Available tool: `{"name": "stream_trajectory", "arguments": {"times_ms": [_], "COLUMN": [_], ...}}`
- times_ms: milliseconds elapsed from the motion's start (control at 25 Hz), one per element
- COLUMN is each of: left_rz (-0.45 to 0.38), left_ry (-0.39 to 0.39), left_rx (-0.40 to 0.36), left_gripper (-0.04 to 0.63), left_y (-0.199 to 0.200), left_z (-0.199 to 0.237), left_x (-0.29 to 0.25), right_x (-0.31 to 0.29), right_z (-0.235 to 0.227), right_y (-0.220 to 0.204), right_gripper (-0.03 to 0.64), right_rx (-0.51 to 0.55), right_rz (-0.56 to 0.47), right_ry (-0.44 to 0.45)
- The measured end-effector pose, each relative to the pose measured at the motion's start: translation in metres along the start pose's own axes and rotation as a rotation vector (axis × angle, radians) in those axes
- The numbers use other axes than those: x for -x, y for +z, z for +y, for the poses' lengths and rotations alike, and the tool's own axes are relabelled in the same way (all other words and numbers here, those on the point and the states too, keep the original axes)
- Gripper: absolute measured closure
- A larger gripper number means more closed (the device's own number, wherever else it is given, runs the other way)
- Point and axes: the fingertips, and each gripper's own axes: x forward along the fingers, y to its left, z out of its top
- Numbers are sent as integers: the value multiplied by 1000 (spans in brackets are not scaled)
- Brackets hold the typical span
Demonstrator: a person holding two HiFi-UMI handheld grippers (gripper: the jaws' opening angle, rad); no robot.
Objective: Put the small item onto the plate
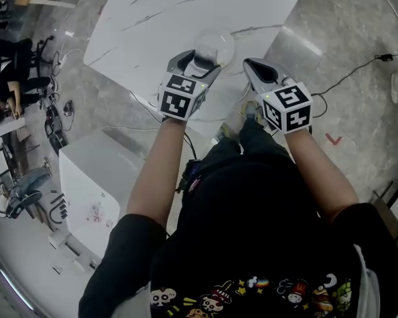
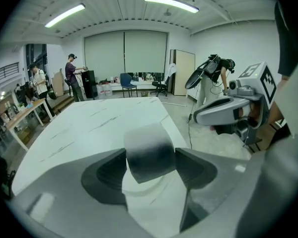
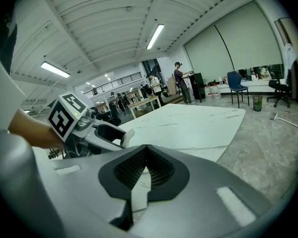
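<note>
A wide hall with strip lights on a ribbed ceiling and drawn blinds at the far wall surrounds a white, grey-veined marble surface. A pale round plate lies on the surface, close to the edge nearest the person.

The left tongs reach over the near rim of the plate. They are clamped on the small item, a stubby grey piece with a dark band, gripped on both sides by the ribbed pads. In the left gripper view the item sits directly above the plate's curved rim. Whether it touches the plate cannot be told.

The right tongs are just to the right of the plate, off the edge of the surface and over the grey floor. Their pads meet at the tips with nothing between them.

Both marker cubes face up, nearer the person than the plate. Far beyond the plate, people stand near a blue chair.
</note>
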Motion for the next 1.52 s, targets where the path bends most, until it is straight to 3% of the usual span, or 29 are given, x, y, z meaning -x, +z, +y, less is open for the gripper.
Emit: {"name": "stream_trajectory", "arguments": {"times_ms": [520,800,1280,1520], "left_rz": [192,229,249,296], "left_ry": [-29,-44,-106,-83], "left_rx": [-69,-83,-36,79], "left_gripper": [285,288,286,284], "left_y": [-18,-23,-22,-29], "left_z": [26,29,27,29], "left_x": [-69,-83,-93,-94], "right_x": [0,4,14,22], "right_z": [-47,-59,-69,-73], "right_y": [-3,-16,-25,-27], "right_gripper": [594,594,594,594], "right_rx": [-67,-105,-132,-162], "right_rz": [-2,1,-5,-17], "right_ry": [-36,-55,-73,-81]}}
